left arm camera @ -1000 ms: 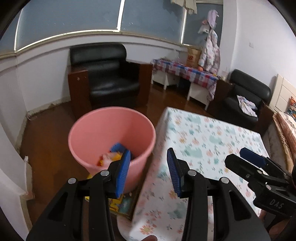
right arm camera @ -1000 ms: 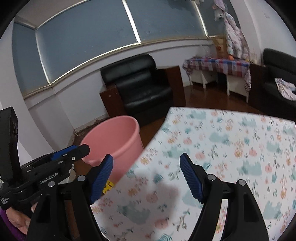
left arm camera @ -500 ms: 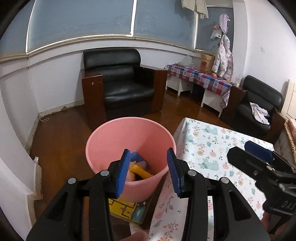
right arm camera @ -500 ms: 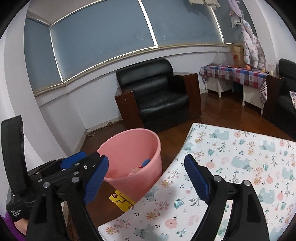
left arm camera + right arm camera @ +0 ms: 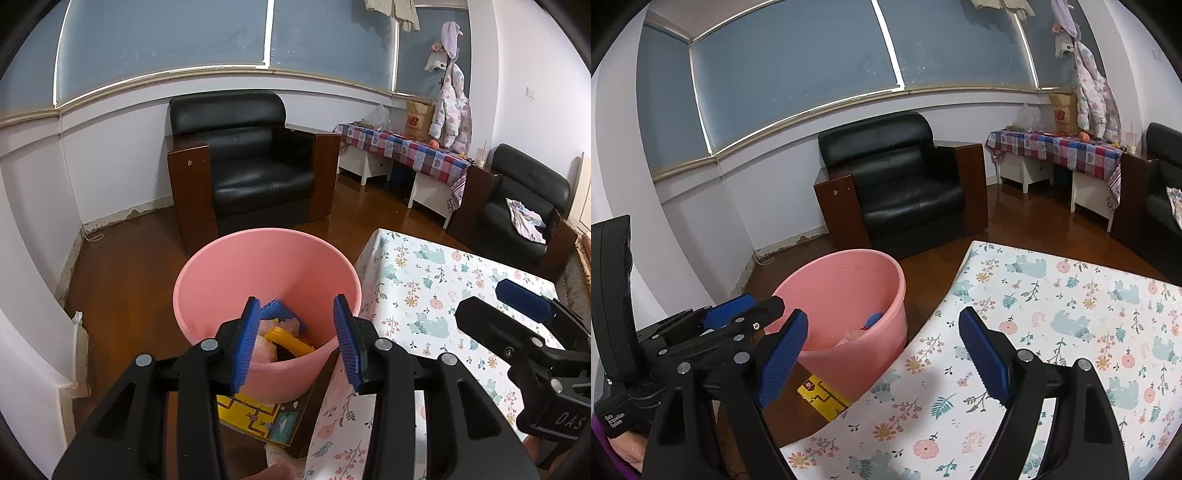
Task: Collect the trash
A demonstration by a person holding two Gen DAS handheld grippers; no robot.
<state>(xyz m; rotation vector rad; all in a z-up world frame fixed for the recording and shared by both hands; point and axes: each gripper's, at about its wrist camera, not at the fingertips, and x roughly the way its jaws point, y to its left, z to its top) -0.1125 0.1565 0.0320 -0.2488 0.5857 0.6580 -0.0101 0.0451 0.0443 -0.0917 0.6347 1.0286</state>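
Note:
A pink bucket (image 5: 207, 280) stands on the floor left of the table; it also shows in the right wrist view (image 5: 846, 280). Inside lie trash pieces: a blue brush-like item (image 5: 275, 309), a yellow piece (image 5: 288, 340) and pale pink lumps (image 5: 266, 345). My left gripper (image 5: 295, 345) is open and empty, held above the bucket's near rim. My right gripper (image 5: 882, 360) is open and empty over the table's left edge; it shows at the right of the left wrist view (image 5: 517, 314). The left gripper shows at lower left in the right wrist view (image 5: 738, 314).
A table with a floral cloth (image 5: 1071, 332) fills the right. A yellow printed mat (image 5: 251, 413) lies under the bucket. A black armchair (image 5: 251, 166) stands behind it, a checked-cloth side table (image 5: 406, 147) and a second black chair (image 5: 524, 199) further right.
Both grippers have pulled back and risen, so the bucket and table look smaller and farther. Both stayed open and empty.

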